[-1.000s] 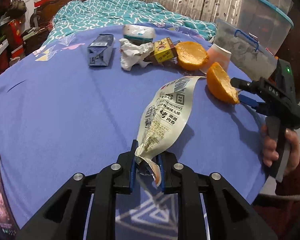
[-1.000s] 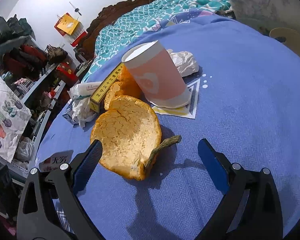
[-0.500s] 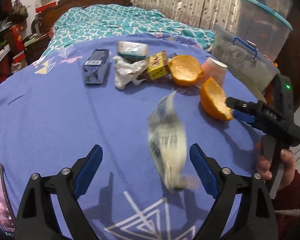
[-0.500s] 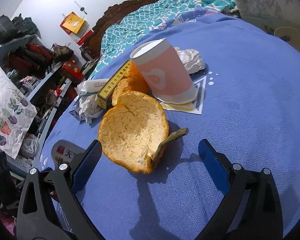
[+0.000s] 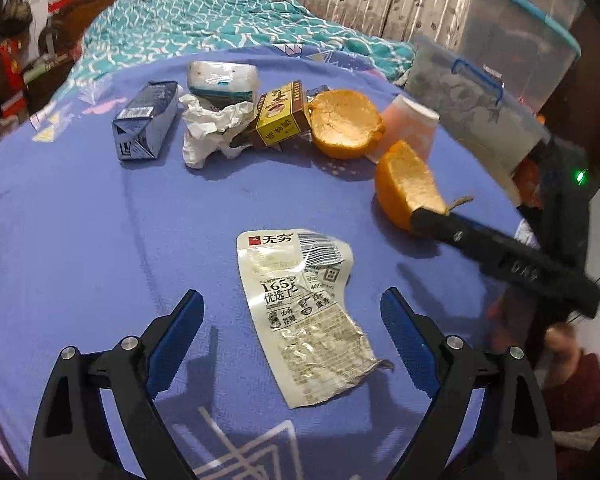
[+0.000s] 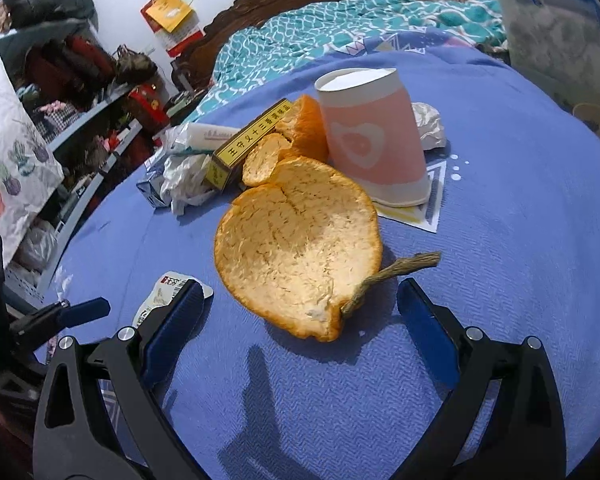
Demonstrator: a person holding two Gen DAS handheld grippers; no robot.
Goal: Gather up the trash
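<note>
Left gripper (image 5: 290,312) spread wide, holding nothing, above flat snack wrapper (image 5: 304,332) on blue tablecloth (image 5: 80,240). Right gripper (image 6: 300,300) equally wide, empty, flanking near orange peel (image 6: 300,248); fingertip (image 5: 428,220) perhaps touching peel. Farther back: paper cup (image 6: 374,140), yellow box (image 5: 282,114), crumpled tissue (image 5: 210,128), blue carton (image 5: 146,120).

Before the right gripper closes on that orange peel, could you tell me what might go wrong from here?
1. The orange peel is a thin, curved shell; the open right gripper may crush it or tear it.
2. The paper cup stands upside down right behind the peel, so pushing forward could knock it over.
3. The wrapper lies flat on the cloth between the open left gripper's fingers; pinching it could snag the tablecloth.
</note>
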